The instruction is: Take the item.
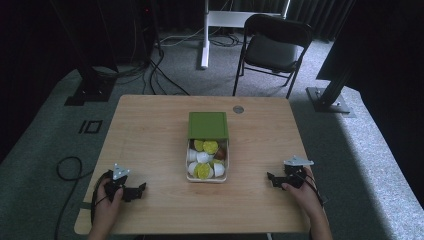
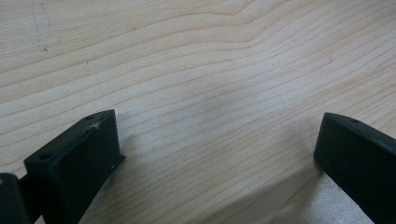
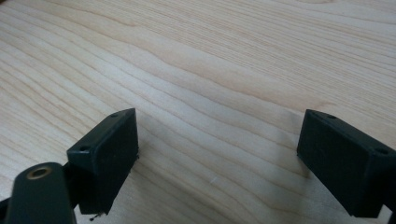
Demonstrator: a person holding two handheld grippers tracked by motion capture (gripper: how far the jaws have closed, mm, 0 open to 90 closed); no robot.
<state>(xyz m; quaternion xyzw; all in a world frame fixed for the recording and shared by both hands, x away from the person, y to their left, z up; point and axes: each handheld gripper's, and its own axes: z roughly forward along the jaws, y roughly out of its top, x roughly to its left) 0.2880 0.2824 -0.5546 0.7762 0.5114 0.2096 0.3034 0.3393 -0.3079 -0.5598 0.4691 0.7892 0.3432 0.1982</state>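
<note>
High view: box (image 1: 207,172) of capsules (green lid slid back) mid-table, between left gripper (image 1: 134,191) and right gripper (image 1: 276,180), well apart; gripper views add both jaw pairs spread over bare table (image 2: 196,70)

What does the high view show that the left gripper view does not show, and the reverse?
The high view has the box of yellow and white pieces with its green lid behind it, the right gripper and a chair. The left gripper view gives the wood grain up close between the left gripper's wide-apart jaws. Both show the wooden table and the left gripper, holding nothing.
</note>
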